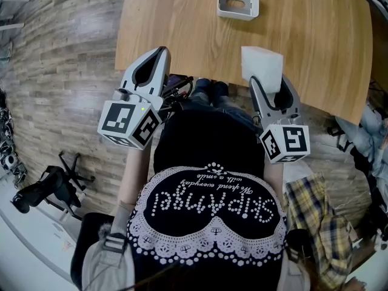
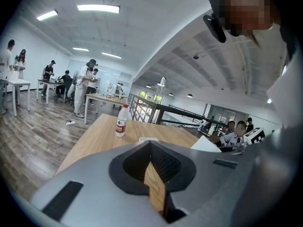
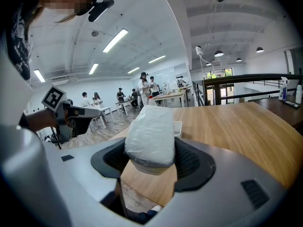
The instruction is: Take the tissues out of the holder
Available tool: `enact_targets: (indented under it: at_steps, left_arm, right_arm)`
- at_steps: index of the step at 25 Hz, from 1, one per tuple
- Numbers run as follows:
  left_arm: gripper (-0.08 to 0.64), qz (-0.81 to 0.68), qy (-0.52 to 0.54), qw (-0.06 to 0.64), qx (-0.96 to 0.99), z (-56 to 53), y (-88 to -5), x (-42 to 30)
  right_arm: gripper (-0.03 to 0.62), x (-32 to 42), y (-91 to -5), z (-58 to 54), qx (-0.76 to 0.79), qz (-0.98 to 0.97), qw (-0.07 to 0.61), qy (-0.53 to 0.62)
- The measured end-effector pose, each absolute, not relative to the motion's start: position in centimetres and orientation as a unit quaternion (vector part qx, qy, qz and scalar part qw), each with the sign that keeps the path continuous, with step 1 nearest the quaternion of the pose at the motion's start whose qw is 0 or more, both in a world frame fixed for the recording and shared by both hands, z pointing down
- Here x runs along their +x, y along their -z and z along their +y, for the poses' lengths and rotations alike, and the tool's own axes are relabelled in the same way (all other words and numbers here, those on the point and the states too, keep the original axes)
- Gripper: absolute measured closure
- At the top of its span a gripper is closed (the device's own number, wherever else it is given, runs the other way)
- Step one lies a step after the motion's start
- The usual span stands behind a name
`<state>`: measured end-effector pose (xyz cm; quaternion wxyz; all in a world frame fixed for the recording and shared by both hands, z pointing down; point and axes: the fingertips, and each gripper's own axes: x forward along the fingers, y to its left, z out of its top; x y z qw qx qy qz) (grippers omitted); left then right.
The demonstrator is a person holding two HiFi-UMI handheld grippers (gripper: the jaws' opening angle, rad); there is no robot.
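The white tissue holder (image 1: 238,0) stands at the far side of the wooden table (image 1: 182,23); it shows small in the left gripper view (image 2: 148,139) and behind the pack in the right gripper view (image 3: 178,126). A white plastic-wrapped tissue pack (image 1: 262,67) sits between the jaws of my right gripper (image 1: 270,85), above the table's near edge. In the right gripper view the pack (image 3: 150,134) fills the gap, with both pads of the right gripper (image 3: 150,156) pressed on its sides. My left gripper (image 1: 159,53) hangs shut and empty by the near edge; up close, the left gripper (image 2: 150,146) has its jaws together.
A water bottle (image 2: 121,121) stands further along the table. Below me a black chair base (image 1: 54,183) lies on the floor at left and a plaid cloth (image 1: 315,217) at right. Several people stand at tables in the background (image 2: 80,86).
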<state>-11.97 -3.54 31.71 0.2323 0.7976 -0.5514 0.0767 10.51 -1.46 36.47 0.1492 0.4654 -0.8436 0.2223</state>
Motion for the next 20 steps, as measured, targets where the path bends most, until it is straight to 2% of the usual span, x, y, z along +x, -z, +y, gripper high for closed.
enact_targets:
  at_steps: [12,20]
  left_arm:
    - [0.554,-0.546,-0.079,0.228,0.802,-3.7,-31.6,-11.5]
    - [0.554,-0.473,-0.091,0.213,0.85,-3.4,-31.6,-4.5]
  right_arm:
    - [0.313,10.2,-36.5,-1.5,0.459,-0.847,0.15,-0.222]
    - [0.313,10.4,-36.7,-1.2,0.459,-0.846,0.143,-0.231]
